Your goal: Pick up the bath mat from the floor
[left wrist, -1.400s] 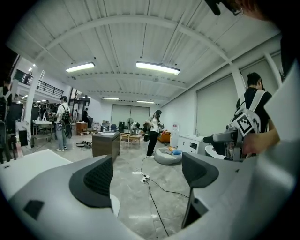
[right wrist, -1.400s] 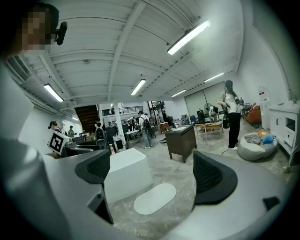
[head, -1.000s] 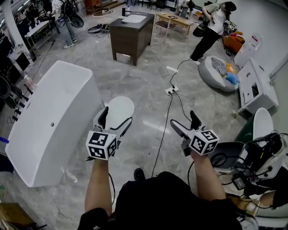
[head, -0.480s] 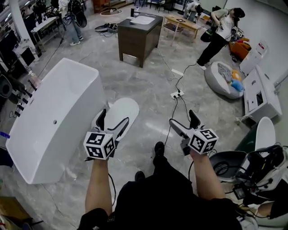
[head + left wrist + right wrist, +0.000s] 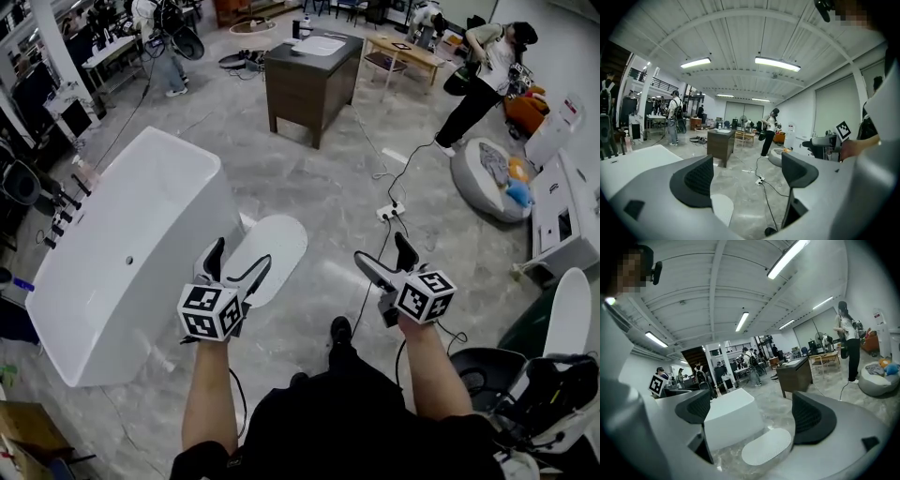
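Stretching across the whole head view, the grey marbled floor (image 5: 319, 187) carried everything else. A white bathtub (image 5: 122, 253) filled the nine-to-ten o'clock side, its long edge slanting toward the person. At twelve o'clock, far off, stood a dark wooden table (image 5: 309, 80) with a white tray-like thing on top. A person in a pale top bent over near a grey beanbag (image 5: 487, 173) at about two o'clock.

The bath mat (image 5: 272, 248), white and oval, lay flat on the floor just beside the tub's near corner, at one o'clock from the left gripper (image 5: 239, 258) and partly behind its jaws in the head view. That gripper hung above the floor with its jaws spread wide and nothing between them. The right gripper (image 5: 382, 251) hung level with it at three o'clock, jaws equally wide and empty; its own view showed mat and tub on the floor beyond them. Each gripper bore a cube of black-and-white square markers. A white power strip (image 5: 391, 212) lay at twelve o'clock from the right gripper, its black cable running back toward the person's black shoe (image 5: 340, 330).
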`<action>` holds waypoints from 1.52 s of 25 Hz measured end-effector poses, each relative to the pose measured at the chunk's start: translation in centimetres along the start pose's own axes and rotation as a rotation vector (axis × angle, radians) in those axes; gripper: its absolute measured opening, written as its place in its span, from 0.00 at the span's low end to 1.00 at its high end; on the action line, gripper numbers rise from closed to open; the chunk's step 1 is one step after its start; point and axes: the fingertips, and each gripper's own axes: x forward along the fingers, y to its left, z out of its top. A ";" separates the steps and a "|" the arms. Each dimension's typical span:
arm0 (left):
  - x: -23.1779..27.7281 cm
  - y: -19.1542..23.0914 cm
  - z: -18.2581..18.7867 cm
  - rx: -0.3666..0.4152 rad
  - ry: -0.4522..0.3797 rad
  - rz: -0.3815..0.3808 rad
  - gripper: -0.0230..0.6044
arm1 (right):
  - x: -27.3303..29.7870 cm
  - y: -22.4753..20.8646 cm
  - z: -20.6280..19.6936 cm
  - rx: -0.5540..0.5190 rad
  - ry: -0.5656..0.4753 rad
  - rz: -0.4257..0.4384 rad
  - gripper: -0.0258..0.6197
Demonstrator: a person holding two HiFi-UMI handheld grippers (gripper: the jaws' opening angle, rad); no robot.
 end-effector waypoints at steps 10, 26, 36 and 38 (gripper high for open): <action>9.1 1.0 0.1 -0.032 0.073 0.046 0.79 | 6.4 -7.8 0.7 0.041 0.079 0.042 0.90; 18.0 1.1 1.5 -0.057 0.114 0.158 0.79 | 12.3 -15.7 2.7 0.085 0.134 0.134 0.90; 19.7 9.2 3.1 -0.117 0.054 0.232 0.78 | 22.7 -12.9 4.1 0.041 0.214 0.219 0.90; 19.7 11.4 3.8 -0.121 0.027 0.251 0.77 | 25.4 -11.2 4.8 0.004 0.238 0.256 0.90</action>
